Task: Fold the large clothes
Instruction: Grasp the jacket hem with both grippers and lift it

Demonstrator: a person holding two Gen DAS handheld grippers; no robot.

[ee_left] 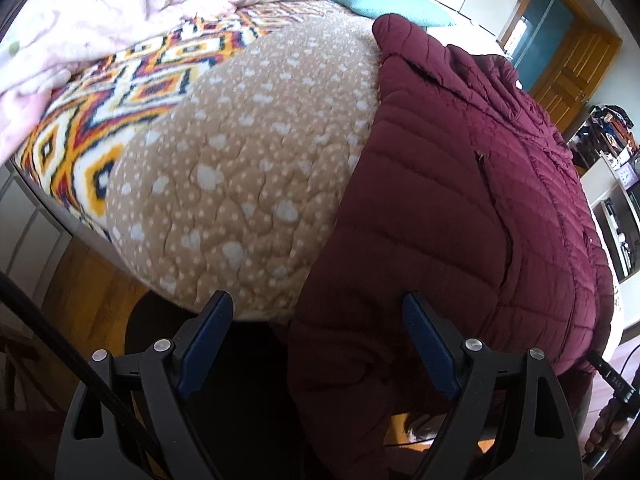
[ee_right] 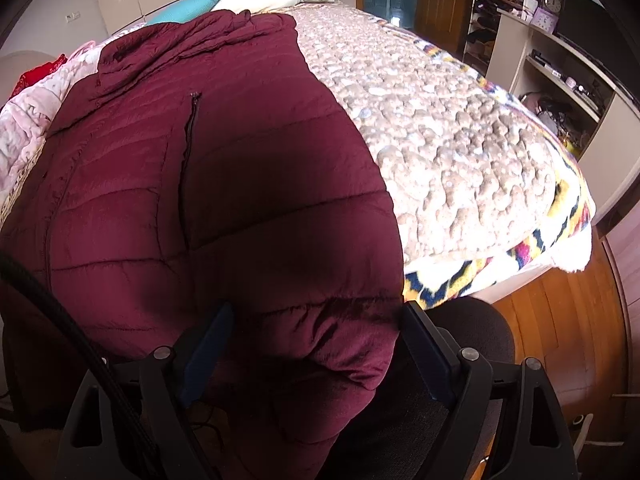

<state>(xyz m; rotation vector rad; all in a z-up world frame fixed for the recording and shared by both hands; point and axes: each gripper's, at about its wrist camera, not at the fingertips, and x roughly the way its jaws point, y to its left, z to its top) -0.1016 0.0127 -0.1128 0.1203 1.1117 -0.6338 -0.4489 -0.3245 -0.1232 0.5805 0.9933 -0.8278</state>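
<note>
Lying lengthwise on the bed [ee_left: 248, 184], maroon puffer jacket [ee_right: 224, 184], hem overhanging, left tongs [ee_left: 318, 312] wide, right tongs [ee_right: 318, 320] wide

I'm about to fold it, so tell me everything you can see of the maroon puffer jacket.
The maroon puffer jacket looks like shiny quilted nylon with horizontal stitched channels and a dark zipped pocket. It lies spread lengthwise on the spotted tan blanket, hem drooping over the bed's near edge. The hem sits between the open right gripper fingers, ungrasped; the left gripper is open beside it.
</note>
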